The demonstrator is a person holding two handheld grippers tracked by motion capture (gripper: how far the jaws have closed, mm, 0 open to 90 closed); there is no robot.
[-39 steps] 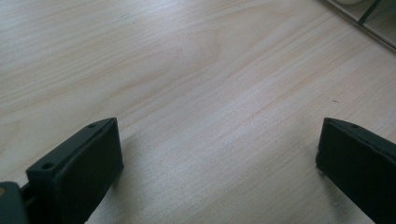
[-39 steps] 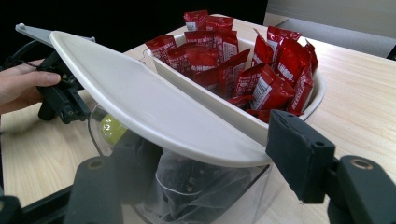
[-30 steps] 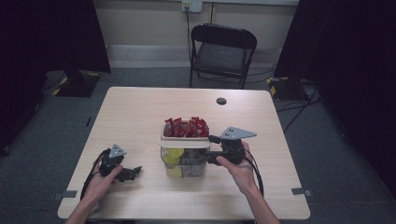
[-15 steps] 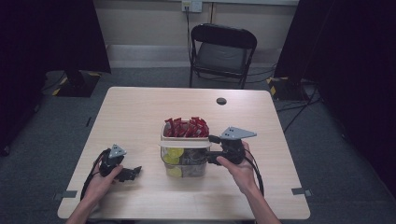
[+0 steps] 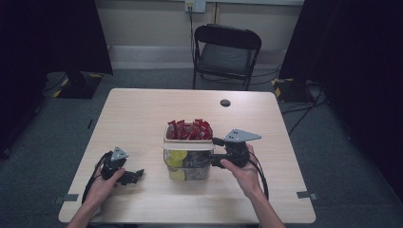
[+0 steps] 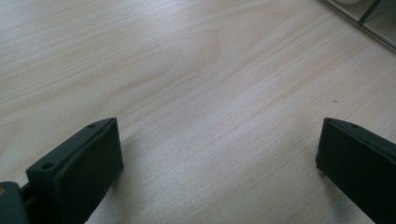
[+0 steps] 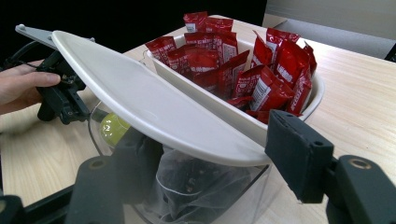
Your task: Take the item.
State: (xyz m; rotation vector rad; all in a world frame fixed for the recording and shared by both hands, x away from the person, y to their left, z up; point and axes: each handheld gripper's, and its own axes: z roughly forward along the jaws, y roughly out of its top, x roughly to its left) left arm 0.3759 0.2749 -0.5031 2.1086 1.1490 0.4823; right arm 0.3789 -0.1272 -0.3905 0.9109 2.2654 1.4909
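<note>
A two-part bin (image 5: pixel 190 176) stands mid-table. Its far white half (image 7: pixel 224 109) holds several red packets (image 5: pixel 189 129) (image 7: pixel 243 60). The near clear half holds yellow round pieces (image 5: pixel 177 156) (image 7: pixel 112 128) and a dark bagged item (image 7: pixel 196 186). A white lid (image 5: pixel 185 147) (image 7: pixel 154 107) hangs tilted over the clear half. My right gripper (image 5: pixel 215 151) (image 7: pixel 205 168) is shut on the lid's near end, one jaw under it and one at its edge. My left gripper (image 5: pixel 138 175) (image 6: pixel 219 163) rests open on the bare table to the bin's left, also seen beyond the lid (image 7: pixel 60 98).
A small black disc (image 5: pixel 225 102) lies near the table's far edge. A black folding chair (image 5: pixel 227 52) stands behind the table. Bare wood surrounds the bin. Cables trail from both grippers toward the near edge.
</note>
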